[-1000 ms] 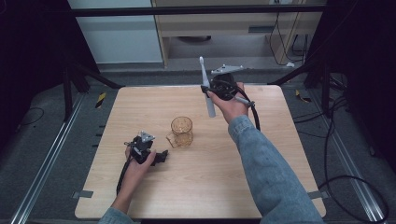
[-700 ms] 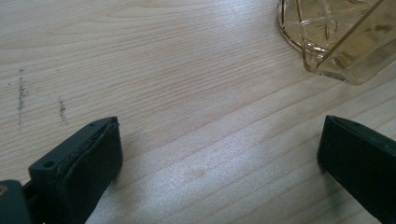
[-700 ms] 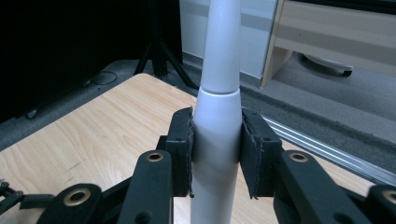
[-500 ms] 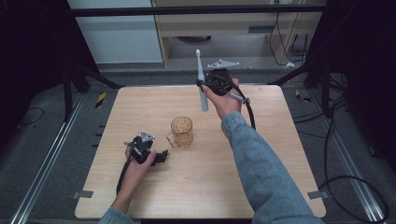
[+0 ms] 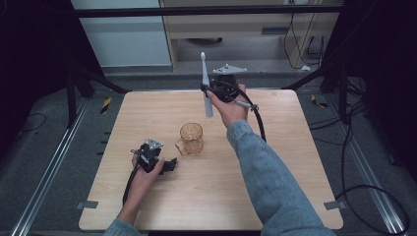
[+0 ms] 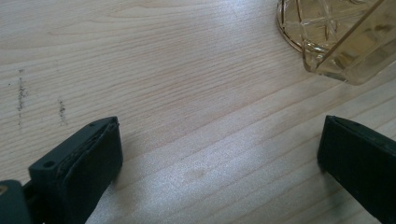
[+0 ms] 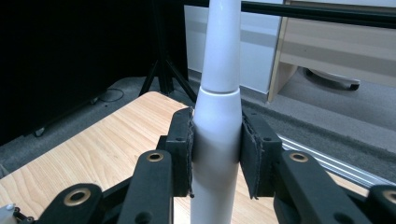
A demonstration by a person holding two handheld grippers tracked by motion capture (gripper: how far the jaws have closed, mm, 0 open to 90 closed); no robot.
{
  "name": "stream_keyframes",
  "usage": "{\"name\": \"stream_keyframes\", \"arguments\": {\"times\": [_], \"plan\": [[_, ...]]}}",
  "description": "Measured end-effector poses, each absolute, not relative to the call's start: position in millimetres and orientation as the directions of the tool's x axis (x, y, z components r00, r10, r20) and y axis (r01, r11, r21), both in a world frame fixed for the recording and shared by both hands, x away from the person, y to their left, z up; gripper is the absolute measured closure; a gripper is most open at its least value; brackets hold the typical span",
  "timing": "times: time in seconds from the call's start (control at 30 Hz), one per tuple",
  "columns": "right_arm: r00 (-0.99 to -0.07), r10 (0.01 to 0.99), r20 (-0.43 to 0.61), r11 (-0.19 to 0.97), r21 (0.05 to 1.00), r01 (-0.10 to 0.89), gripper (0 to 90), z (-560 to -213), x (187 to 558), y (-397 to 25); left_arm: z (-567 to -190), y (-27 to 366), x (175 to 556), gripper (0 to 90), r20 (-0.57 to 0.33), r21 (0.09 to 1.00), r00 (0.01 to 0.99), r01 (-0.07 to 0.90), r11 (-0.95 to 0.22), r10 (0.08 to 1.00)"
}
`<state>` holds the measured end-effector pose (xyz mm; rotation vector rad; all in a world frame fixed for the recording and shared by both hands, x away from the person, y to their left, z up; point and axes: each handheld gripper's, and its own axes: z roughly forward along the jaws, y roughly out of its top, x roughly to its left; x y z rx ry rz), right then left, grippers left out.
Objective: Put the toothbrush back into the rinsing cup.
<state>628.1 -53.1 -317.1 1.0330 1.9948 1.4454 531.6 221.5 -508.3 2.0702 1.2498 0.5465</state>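
A: Status on the right gripper?

B: It's clamping a white plastic electric toothbrush around the thick handle, both pads pressing the sides. It's holding the brush upright in the air, over the far edge of the light wooden table, head pointing up.

A: Left gripper?

B: It's resting on the table with jaws spread wide, nothing between them. It's sitting just beside the amber cut-glass mug, not touching it.

A: Mug state?

B: It's standing upright near the table centre, looking empty as far as I can tell.

A: Progress?

B: I'm judging the pickup as done, since the brush is sitting firmly in the grip. Remaining, as I'm reading it: carrying it over the mug, lowering it in, letting go. The brush and mug are well apart, so roughly halfway.
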Motion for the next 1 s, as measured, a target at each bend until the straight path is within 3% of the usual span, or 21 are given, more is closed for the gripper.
{"name": "stream_keyframes", "arguments": {"times": [1.0], "plan": [[-0.646, 0.76, 0.072, 0.142, 0.951, 0.274, 67.1, -323, 621, -30, -508, 221, 532, 0.0, 0.02, 0.712, 0.46, 0.617, -0.335, 0.888]]}}
